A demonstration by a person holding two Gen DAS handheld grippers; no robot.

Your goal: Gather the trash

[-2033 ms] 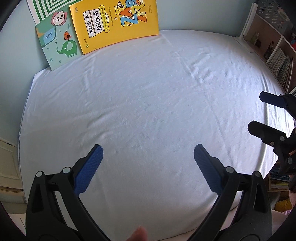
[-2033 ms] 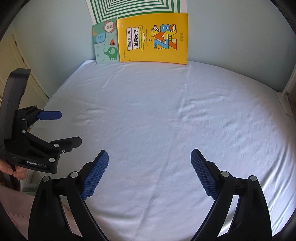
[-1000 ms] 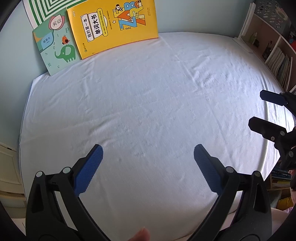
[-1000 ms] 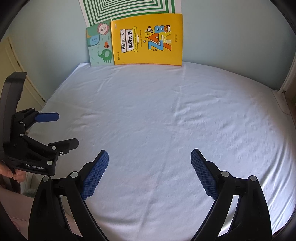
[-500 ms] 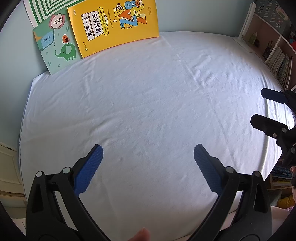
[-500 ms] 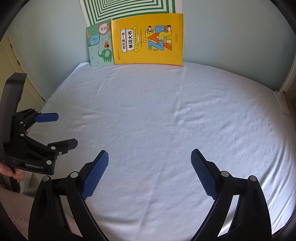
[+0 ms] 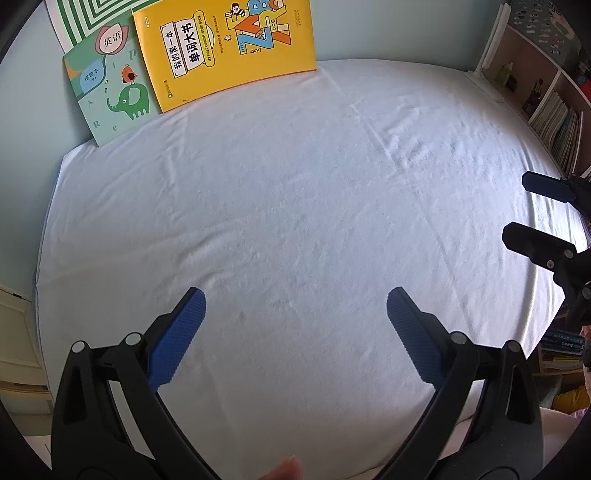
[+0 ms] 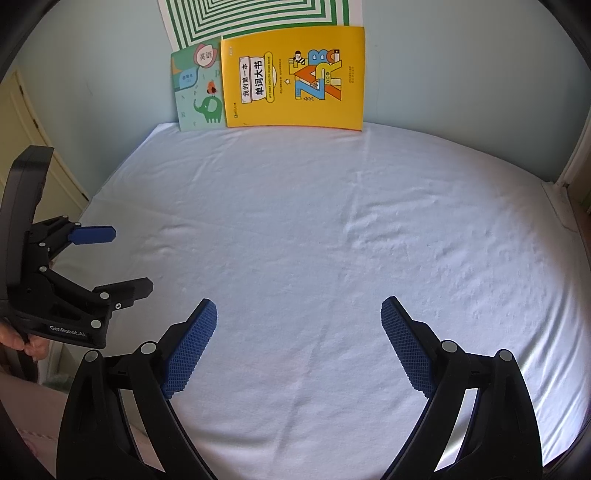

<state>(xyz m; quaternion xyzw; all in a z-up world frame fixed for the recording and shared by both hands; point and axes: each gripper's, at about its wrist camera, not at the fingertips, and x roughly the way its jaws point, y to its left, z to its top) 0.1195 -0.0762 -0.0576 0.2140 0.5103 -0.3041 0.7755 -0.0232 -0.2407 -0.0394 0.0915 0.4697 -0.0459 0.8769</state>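
Observation:
No trash shows in either view. A table under a white cloth point(image 7: 295, 206) point(image 8: 332, 240) fills both views. My left gripper point(image 7: 295, 314) hovers over the cloth's near edge, open, with nothing between its blue pads; it also appears at the left of the right wrist view point(image 8: 131, 260). My right gripper point(image 8: 299, 317) is open and empty too, over the near part of the cloth; it shows at the right edge of the left wrist view point(image 7: 517, 206).
A yellow word book point(image 7: 225, 48) point(image 8: 293, 77), a green elephant booklet point(image 7: 110, 92) point(image 8: 197, 92) and a green-striped sheet point(image 8: 255, 18) lean on the pale wall at the back. A bookshelf point(image 7: 546, 92) stands right, a cream cabinet point(image 8: 33, 147) left.
Both grippers have only drifted slightly; the books at the back shifted a little in view. Both stay open and empty.

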